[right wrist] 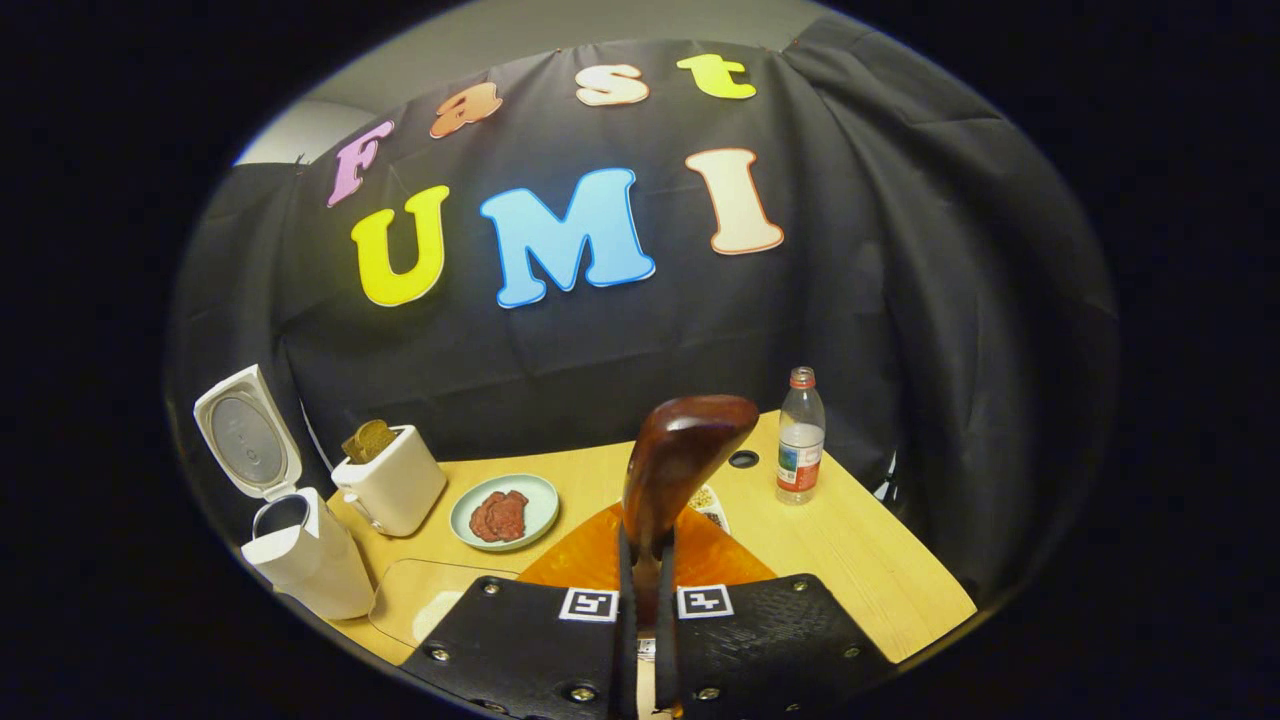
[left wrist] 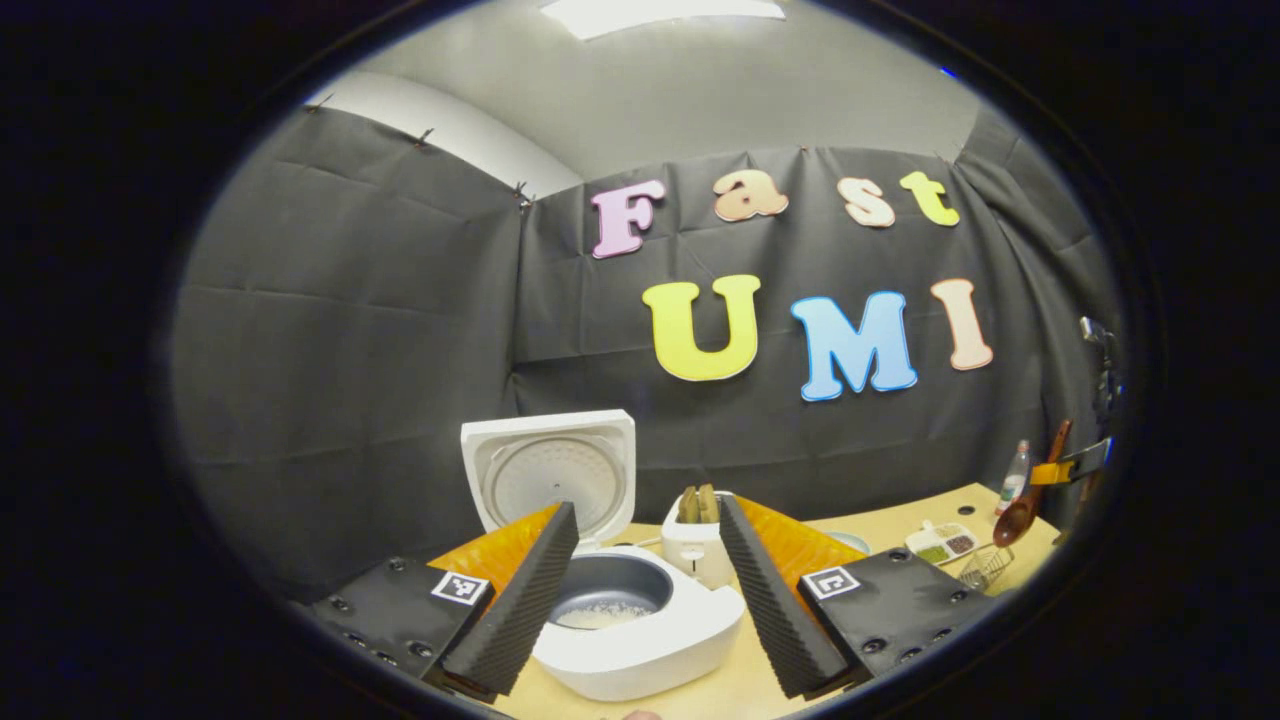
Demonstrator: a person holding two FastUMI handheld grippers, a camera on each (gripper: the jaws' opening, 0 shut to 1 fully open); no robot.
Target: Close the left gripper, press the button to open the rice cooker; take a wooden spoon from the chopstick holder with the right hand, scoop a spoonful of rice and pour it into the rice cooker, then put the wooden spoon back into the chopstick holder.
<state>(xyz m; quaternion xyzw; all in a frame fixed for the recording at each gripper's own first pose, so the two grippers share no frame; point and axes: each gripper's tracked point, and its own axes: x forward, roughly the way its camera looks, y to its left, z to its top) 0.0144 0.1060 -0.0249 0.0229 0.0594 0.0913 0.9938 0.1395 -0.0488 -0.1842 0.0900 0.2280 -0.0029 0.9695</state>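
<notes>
The white rice cooker [left wrist: 640, 640] stands open, its lid [left wrist: 548, 475] upright and some rice in the grey inner pot [left wrist: 610, 595]. My left gripper [left wrist: 648, 590] is open, its fingers spread to either side of the pot, holding nothing. In the right gripper view the cooker [right wrist: 305, 560] sits at the far left. My right gripper [right wrist: 647, 545] is shut on the handle of the dark wooden spoon [right wrist: 685, 450], bowl pointing up. From the left gripper view the spoon [left wrist: 1030, 500] hangs above the wire chopstick holder [left wrist: 985, 568] at the far right.
A white toaster [right wrist: 395, 485] with bread stands beside the cooker, then a plate [right wrist: 503, 512] of reddish slices. A clear bottle [right wrist: 800, 435] is at the back right. A divided dish [left wrist: 940, 542] lies near the holder. A clear tray [right wrist: 430, 598] lies by the cooker.
</notes>
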